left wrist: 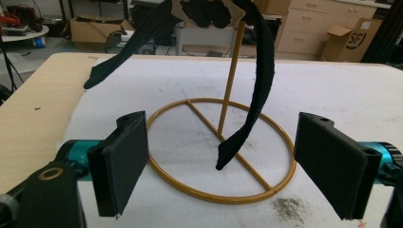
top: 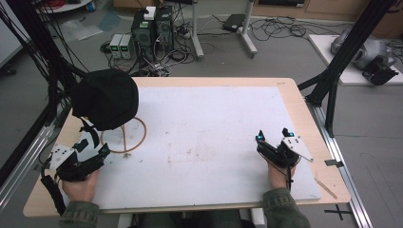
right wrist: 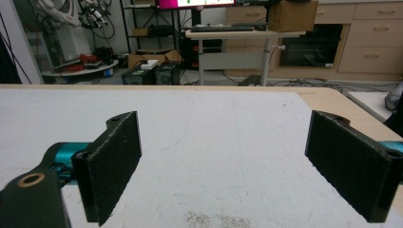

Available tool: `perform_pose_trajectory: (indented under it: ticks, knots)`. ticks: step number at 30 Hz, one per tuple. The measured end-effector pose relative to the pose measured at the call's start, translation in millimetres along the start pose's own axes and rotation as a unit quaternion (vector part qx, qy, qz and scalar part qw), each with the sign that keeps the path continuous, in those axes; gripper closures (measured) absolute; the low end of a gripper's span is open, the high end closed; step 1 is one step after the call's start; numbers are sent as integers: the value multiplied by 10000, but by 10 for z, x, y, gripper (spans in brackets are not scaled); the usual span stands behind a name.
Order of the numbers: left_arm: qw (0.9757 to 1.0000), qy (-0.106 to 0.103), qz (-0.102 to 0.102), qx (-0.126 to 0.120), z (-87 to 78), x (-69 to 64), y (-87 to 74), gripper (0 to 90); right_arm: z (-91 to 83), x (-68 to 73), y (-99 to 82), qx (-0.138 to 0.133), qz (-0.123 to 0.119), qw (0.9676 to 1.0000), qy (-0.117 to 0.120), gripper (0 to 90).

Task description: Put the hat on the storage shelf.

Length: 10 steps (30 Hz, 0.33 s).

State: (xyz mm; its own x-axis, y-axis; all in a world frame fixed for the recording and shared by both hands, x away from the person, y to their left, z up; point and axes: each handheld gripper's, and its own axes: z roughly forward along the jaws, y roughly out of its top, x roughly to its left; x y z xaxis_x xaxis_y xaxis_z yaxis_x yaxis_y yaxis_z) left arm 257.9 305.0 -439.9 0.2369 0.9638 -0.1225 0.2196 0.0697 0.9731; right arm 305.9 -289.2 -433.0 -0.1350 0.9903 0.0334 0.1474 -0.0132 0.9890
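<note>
The black hat (top: 105, 98) on its gold stand (top: 124, 135) sits at 12 o'clock from the left gripper (top: 92, 151), the nearer one. Its strap (left wrist: 256, 90) hangs vertically. Both grippers' fingers (left wrist: 121, 159) gape wide and empty; the right gripper (top: 273, 137) is well apart.

Black cap (left wrist: 209, 12) — top cut off

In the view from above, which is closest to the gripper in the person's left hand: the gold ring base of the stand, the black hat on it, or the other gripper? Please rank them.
From the left gripper:
1. Gold ring base, just ahead on the white mat.
2. Black hat, above and behind the ring, on the stand.
3. Right gripper, far across the table to the right.
</note>
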Motion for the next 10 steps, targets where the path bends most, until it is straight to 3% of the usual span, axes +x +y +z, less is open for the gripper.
perform_pose_trajectory:
  ticks: [10]
  knots:
    - [10000, -51, 42, 47, 34, -1, 2, 194, -5, -40, -18, 71, 42, 9999, -64, 110]
